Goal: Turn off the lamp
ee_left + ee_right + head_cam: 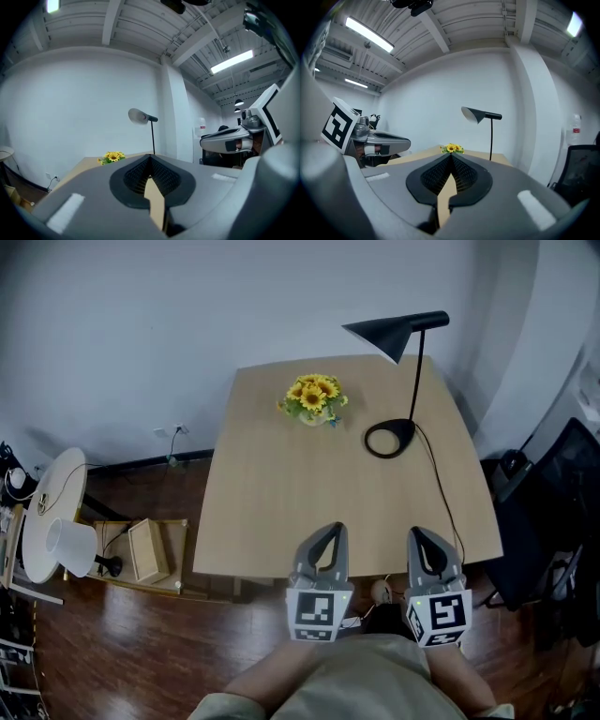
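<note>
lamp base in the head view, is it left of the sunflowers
No, the lamp base sits to the right of the sunflowers.

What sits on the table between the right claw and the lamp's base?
Only bare tabletop, with the lamp's black cord running alongside toward the near edge; the head view shows it.

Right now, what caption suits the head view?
Left gripper and right gripper, both shut, at the table edge, facing the lamp.
</note>
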`<state>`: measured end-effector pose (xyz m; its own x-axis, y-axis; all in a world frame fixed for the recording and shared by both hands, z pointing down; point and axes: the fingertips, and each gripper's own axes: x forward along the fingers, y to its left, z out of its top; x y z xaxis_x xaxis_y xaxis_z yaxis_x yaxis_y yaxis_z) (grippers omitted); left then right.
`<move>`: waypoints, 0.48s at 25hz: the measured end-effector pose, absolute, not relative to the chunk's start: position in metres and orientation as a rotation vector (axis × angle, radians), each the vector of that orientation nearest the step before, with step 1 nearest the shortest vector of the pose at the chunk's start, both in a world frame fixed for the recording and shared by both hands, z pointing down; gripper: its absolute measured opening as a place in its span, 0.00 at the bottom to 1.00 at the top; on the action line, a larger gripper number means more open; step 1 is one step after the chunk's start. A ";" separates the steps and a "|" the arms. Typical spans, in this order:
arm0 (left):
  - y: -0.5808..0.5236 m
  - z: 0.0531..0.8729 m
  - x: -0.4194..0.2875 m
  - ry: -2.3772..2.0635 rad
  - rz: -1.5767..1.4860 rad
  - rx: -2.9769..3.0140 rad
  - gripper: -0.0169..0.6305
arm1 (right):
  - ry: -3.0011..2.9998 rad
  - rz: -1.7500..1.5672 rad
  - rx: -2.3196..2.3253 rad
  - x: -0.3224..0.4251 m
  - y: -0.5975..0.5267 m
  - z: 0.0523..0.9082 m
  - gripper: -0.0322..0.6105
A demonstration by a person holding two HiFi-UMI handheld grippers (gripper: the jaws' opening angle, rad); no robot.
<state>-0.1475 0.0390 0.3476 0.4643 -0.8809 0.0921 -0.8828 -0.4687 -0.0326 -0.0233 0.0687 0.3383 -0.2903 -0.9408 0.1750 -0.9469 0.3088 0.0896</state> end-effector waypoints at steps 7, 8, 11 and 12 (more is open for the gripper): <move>0.097 0.318 -0.161 -1.594 0.072 2.743 0.00 | -2.383 0.014 1.771 -0.031 0.130 0.307 0.05; 0.103 0.313 -0.160 -1.591 0.047 2.741 0.00 | -2.387 0.009 1.771 -0.030 0.137 0.304 0.05; 0.118 0.308 -0.158 -1.598 -0.024 2.686 0.00 | -2.394 0.018 1.773 -0.021 0.157 0.304 0.05; 0.122 0.310 -0.157 -1.600 -0.021 2.663 0.00 | -2.397 0.028 1.772 -0.018 0.162 0.306 0.05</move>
